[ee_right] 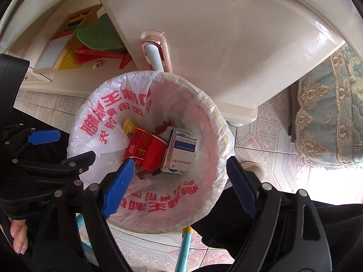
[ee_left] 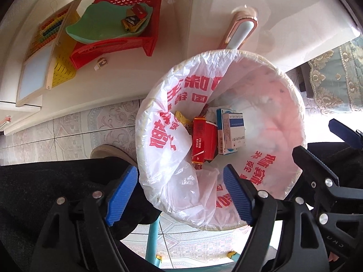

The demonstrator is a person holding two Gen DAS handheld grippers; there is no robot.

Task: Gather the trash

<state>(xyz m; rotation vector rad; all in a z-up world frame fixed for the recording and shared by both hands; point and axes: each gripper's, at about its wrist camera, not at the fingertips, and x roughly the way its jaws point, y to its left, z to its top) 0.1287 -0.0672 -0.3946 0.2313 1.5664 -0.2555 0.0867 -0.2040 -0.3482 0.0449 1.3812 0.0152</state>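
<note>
A round bin (ee_left: pixel 302 122) (ee_right: pixel 223 122), lined with a white bag printed in red characters, stands on the floor below both grippers. In its bottom lie a red cigarette box (ee_left: pixel 203 140) (ee_right: pixel 145 149), a white and blue medicine box (ee_left: pixel 232 133) (ee_right: pixel 181 154) and a yellow wrapper (ee_left: pixel 181 119) (ee_right: pixel 128 125). My left gripper (ee_left: pixel 180 174) (ee_right: pixel 74 145) hangs over the bin's near rim, open, with nothing between its blue pads. My right gripper (ee_right: pixel 181 165) (ee_left: pixel 314 136) hangs over the bin's mouth, open and empty too.
On the white table sits a red basket (ee_left: pixel 156 22) holding a green dish (ee_left: pixel 102 25) with two small packs (ee_left: pixel 136 17). A tiny box (ee_left: pixel 101 63) lies beside it, an abacus board (ee_left: pixel 45 45) further left. Tiled floor, a shoe (ee_left: pixel 109 151), a teal stool leg (ee_left: pixel 152 238) and bedding (ee_right: pixel 329 124) surround the bin.
</note>
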